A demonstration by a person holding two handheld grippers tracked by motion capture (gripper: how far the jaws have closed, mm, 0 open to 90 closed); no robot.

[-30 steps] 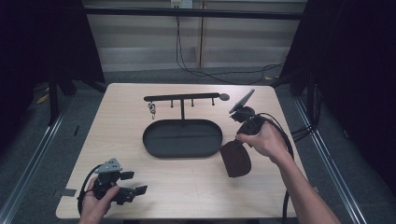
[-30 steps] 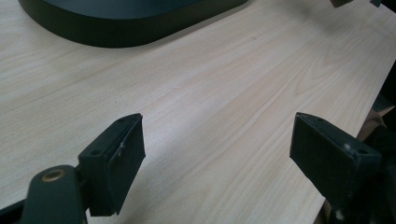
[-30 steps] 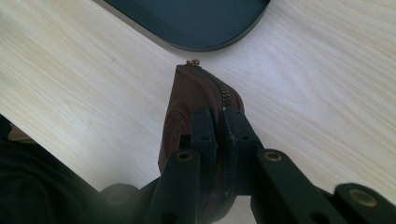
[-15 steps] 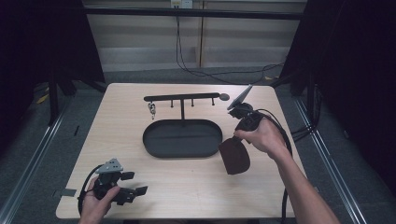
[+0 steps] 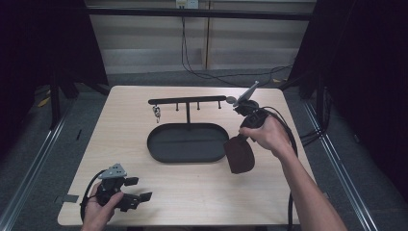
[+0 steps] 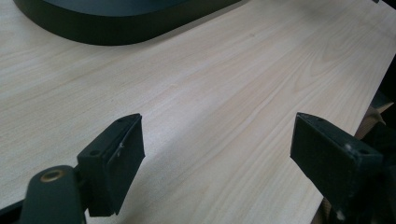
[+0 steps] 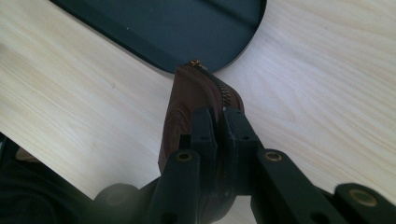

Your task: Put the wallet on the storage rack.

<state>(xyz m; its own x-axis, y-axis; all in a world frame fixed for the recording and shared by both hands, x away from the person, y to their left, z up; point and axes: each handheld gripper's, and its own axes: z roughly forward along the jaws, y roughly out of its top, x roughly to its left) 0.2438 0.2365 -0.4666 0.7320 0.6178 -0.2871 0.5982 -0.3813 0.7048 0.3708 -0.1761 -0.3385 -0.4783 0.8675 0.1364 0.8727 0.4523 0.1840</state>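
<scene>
A brown zip pouch (image 5: 239,155) hangs just right of the black oval tray (image 5: 159,153), a little above the table. My right gripper (image 5: 237,139) points down and is shut on the pouch's top edge. In the right gripper view the jaws pinch the pouch (image 7: 180,116) beside its zipper, with the right gripper (image 7: 218,125) over the tray's rounded end (image 7: 187,28). My left gripper (image 5: 137,189) is held low at the table's front left, open, with nothing in it. In the left gripper view, the left gripper (image 6: 217,149) has bare wood between its pads.
A black rack (image 5: 187,101) with pegs stands at the tray's far side, and keys (image 5: 156,113) hang from its left end. The tray's near wall (image 6: 93,32) lies ahead of the left gripper. Cables trail from both grippers. Table edges lie close to both hands.
The right gripper and pouch have edged slightly toward the tray. The left hand has stayed put.
</scene>
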